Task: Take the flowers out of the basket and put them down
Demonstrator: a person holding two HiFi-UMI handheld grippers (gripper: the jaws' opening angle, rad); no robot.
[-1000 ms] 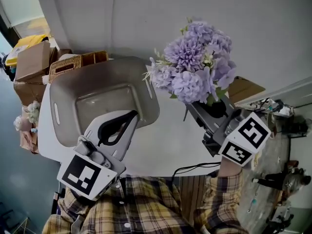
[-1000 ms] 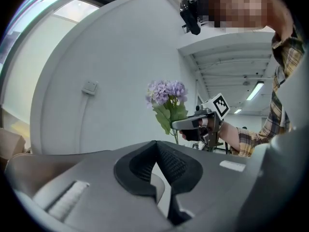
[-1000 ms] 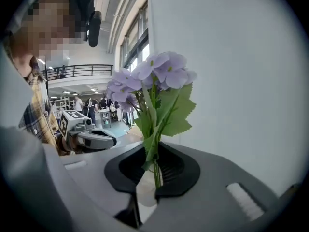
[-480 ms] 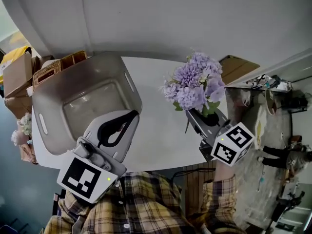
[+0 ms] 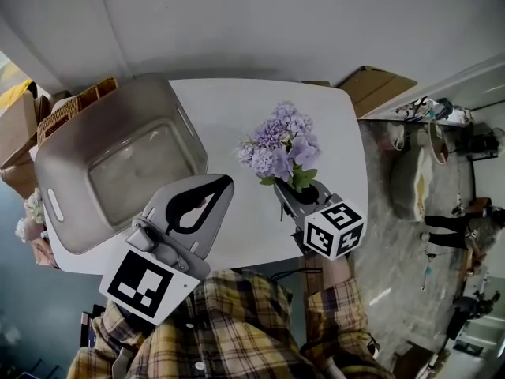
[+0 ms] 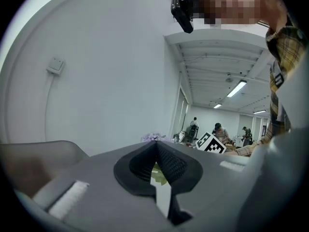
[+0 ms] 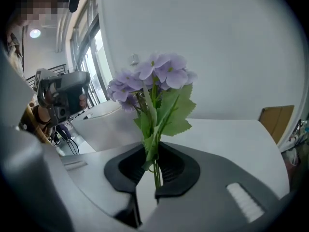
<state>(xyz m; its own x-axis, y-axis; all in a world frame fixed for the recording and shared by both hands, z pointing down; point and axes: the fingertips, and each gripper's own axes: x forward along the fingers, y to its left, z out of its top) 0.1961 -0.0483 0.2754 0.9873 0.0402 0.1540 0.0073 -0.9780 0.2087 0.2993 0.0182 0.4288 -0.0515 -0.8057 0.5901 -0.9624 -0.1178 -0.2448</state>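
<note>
A bunch of lilac artificial flowers (image 5: 280, 144) with green leaves stands upright over the white table (image 5: 237, 101), to the right of the basket. My right gripper (image 5: 296, 189) is shut on the stems; in the right gripper view the flowers (image 7: 154, 76) rise from between the pads of that gripper (image 7: 154, 170). The grey plastic basket (image 5: 189, 136) sits at the table's left and looks empty. My left gripper (image 5: 224, 181) hovers by the basket's near right corner, shut with nothing in it. In the left gripper view this gripper (image 6: 157, 163) points toward the flowers (image 6: 153, 137).
A wicker crate (image 5: 79, 105) and cardboard boxes (image 5: 12, 144) stand beyond the basket at the left. A flat cardboard piece (image 5: 375, 81) lies off the table's far right corner. The floor at the right holds bags and cables (image 5: 426, 109).
The right gripper has carried the flowers lower, and they look smaller over the table. The left gripper has stayed where it was, shut.
</note>
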